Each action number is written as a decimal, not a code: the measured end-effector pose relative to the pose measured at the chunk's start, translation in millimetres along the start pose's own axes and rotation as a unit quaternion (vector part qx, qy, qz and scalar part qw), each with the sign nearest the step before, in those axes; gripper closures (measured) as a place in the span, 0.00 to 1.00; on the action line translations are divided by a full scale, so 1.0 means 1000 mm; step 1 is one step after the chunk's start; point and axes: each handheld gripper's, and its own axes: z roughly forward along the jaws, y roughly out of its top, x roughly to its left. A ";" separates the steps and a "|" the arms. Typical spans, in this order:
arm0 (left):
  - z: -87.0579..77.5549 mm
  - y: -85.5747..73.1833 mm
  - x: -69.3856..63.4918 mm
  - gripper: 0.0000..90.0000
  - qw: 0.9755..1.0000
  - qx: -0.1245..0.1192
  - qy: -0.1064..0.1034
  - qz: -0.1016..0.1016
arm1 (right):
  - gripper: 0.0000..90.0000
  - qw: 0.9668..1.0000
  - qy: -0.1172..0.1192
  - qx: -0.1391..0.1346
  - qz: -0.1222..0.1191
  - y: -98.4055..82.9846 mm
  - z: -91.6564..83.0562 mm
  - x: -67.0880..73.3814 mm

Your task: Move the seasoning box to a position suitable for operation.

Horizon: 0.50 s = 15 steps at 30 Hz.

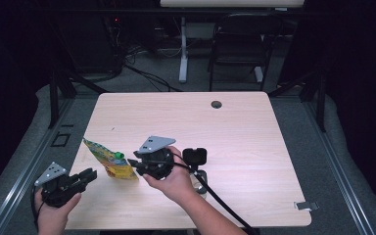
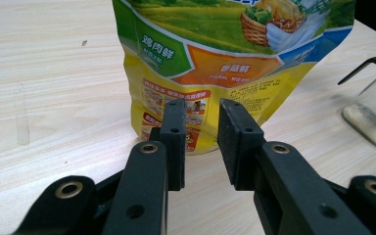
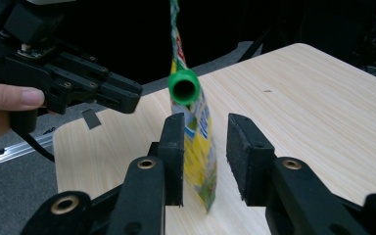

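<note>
Two spread tools (image 1: 89, 175) (image 1: 133, 163) flank upright pouch (image 1: 108, 160) (neither touching), approx. centred betw. them.

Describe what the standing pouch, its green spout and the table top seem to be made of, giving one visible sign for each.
Pouch: probably a flexible plastic film, glossy; colour printing and soft creases at its base.
Green spout: looks like moulded plastic, smooth and slightly shiny; a rigid round tube with an even colour.
Table top: pale wood-look board, matt, likely laminate; regular printed-looking grain lines.

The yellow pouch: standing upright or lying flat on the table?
Upright. The yellow pouch stands on its bottom edge on the table, printed face vertical; the right gripper view shows its green spout up off the wood.
</note>
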 end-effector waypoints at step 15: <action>0.003 -0.001 -0.001 0.82 1.000 0.005 -0.001 0.006 | 0.80 1.000 0.008 0.008 -0.009 0.016 0.025 0.010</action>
